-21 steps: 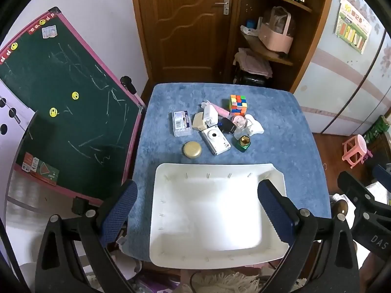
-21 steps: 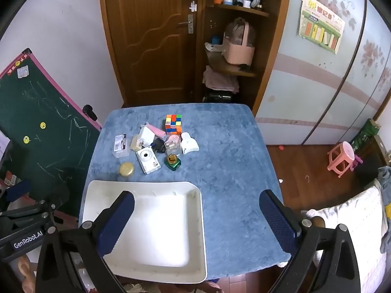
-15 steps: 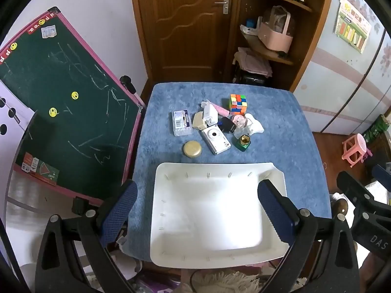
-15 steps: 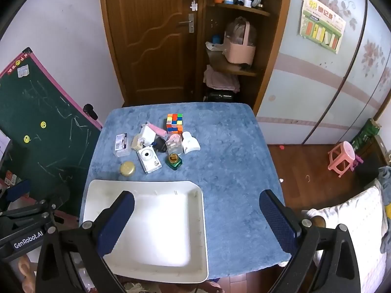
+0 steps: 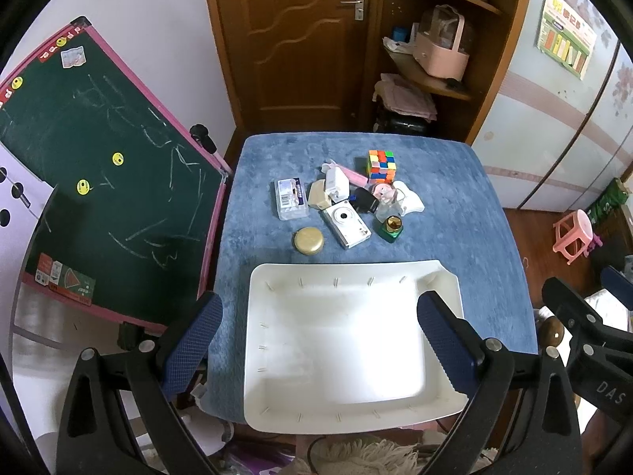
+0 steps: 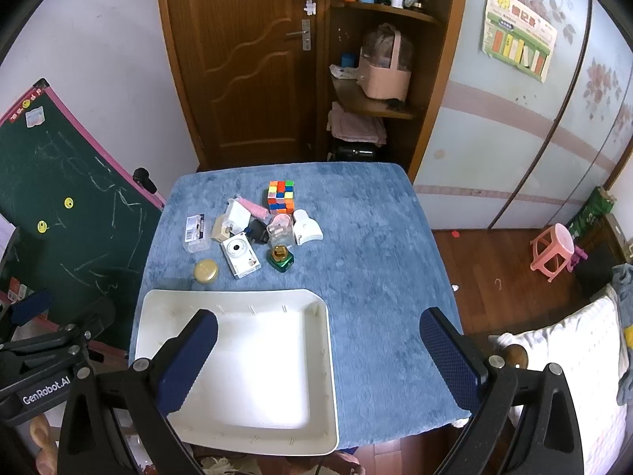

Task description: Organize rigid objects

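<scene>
Nearest to us, the left gripper [image 5: 319,340] hangs above the white tray [image 5: 451,289], its jaws spread wide and holding nothing. The right gripper [image 6: 319,350] hangs over the tray's right edge, its jaws likewise wide and empty, one blue pad above the tray [image 6: 330,356] and the other above the blue cloth.

The tray rests at the near edge of the table [image 5: 467,206], overhanging it slightly toward us, and nothing lies in it.

Just beyond the tray's far rim we find the round gold tin [image 5: 308,240], the white camera [image 5: 346,224] lying flat beside it, and the green bottle with a gold cap [image 5: 389,228] to the right of the camera.

Farther from the tray lie the clear plastic box [image 5: 291,198] to the left, then a beige block [image 5: 319,194], a white charger [image 5: 336,186], a black item [image 5: 364,200] and a clear bottle with a pink cap [image 5: 384,198], all packed close, with a white curved piece [image 5: 409,200] at the right end of the cluster.

Farthest from the tray stand the colour cube [image 5: 381,165] and a pink stick [image 5: 353,176] just left of it. Left of the table leans a green chalkboard [image 5: 95,182]; behind the table we see a wooden door [image 5: 292,39].
</scene>
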The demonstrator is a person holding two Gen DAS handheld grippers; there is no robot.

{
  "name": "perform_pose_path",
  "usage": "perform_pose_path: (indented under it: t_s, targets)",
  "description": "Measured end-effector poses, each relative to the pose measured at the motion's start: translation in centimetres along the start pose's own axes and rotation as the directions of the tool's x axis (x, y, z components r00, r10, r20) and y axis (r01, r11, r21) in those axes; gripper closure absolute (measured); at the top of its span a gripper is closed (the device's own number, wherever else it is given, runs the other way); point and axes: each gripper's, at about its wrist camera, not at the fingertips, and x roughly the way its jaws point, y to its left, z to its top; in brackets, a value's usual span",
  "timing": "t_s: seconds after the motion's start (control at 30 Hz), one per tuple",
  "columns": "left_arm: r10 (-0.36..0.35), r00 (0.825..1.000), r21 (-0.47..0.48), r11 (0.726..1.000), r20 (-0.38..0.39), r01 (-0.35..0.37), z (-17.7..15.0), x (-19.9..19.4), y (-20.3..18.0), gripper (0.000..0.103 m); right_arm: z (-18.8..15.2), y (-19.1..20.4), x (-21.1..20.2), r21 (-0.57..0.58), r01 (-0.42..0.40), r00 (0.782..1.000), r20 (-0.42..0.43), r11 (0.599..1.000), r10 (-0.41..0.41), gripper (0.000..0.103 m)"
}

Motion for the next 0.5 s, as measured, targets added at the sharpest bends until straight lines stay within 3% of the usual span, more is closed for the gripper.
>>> perform_pose_path:
  t_s: [0.5]
  targets:
    - [0.002,1.0,0.006,1.0,-0.003,-0.002,0.1,-0.02,-0.03,0.004,0.12,-0.03,0.14,0.005,-0.006,1.0,-0.011,1.0,0.006,0.001]
